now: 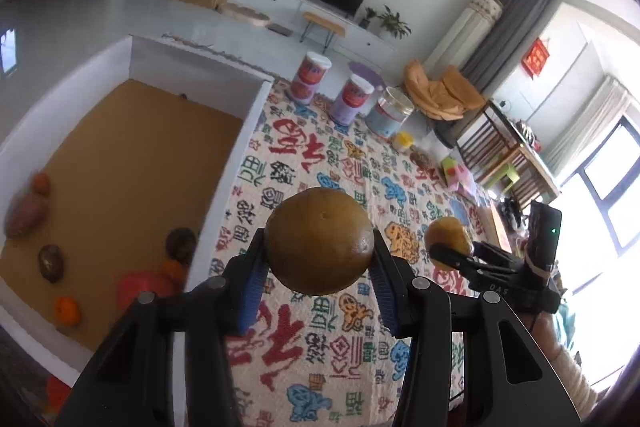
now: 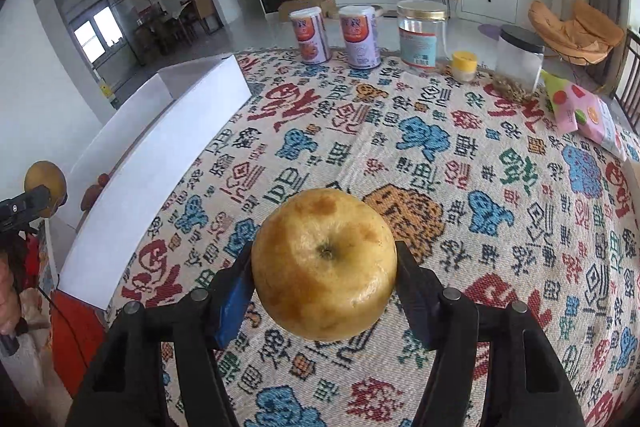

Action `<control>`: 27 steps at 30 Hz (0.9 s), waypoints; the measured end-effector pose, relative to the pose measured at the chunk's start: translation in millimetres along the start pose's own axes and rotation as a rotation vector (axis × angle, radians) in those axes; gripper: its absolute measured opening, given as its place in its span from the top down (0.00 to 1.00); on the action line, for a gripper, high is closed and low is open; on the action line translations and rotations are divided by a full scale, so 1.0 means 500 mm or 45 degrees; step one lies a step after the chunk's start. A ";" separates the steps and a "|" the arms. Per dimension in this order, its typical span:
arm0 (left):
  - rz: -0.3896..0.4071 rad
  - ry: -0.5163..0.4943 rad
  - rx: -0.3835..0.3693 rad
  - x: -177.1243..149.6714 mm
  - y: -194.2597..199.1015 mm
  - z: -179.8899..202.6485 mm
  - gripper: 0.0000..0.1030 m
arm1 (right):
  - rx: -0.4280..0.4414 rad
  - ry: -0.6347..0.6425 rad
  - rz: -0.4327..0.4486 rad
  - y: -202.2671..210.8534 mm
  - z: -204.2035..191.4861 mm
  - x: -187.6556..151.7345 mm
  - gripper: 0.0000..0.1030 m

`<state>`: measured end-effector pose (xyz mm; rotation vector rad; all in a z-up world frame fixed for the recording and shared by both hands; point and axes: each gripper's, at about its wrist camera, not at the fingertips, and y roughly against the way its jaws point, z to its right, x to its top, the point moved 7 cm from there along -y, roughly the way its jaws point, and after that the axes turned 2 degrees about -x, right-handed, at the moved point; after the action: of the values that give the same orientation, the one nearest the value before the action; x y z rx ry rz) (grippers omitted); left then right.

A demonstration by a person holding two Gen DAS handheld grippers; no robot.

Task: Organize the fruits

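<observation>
Risk: each hand-held gripper, left (image 1: 320, 259) and right (image 2: 325, 275), pinches a round yellow-brown fruit (image 1: 320, 241) (image 2: 325, 265) only at its sides; either fruit could slip and drop onto the patterned counter (image 2: 440, 167).

Through the right wrist camera we saw our right gripper (image 2: 325, 277) clamped on a yellow, brown-blotched apple (image 2: 325, 265) above the patterned tablecloth (image 2: 460, 163). At far left, our left gripper (image 2: 28, 205) carried a brownish round fruit (image 2: 44, 183) beside the white box (image 2: 160, 143). Jars (image 2: 422, 35) stood along the far edge.
</observation>
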<state>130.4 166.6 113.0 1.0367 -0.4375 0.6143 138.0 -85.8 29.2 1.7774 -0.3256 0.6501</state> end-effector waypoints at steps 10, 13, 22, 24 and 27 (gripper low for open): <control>-0.258 0.414 0.530 0.023 -0.140 -0.444 0.52 | 0.347 0.349 -0.180 -0.217 -0.549 0.189 0.37; -0.363 0.503 0.544 -0.008 -0.181 -0.494 0.52 | 0.279 0.469 -0.313 -0.319 -0.629 0.177 0.37; -0.297 0.404 0.612 0.006 -0.146 -0.507 0.33 | 0.099 0.765 -0.508 -0.482 -0.713 0.100 0.34; -0.215 0.328 0.640 0.024 -0.110 -0.486 0.31 | 0.096 0.752 -0.467 -0.473 -0.709 0.112 0.23; -0.040 0.168 0.733 0.060 -0.028 -0.442 0.13 | 0.089 0.715 -0.369 -0.423 -0.685 0.148 0.15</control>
<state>173.4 366.7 22.7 1.5340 -0.1236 0.7988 220.1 310.6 -31.1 1.5859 0.3343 0.9191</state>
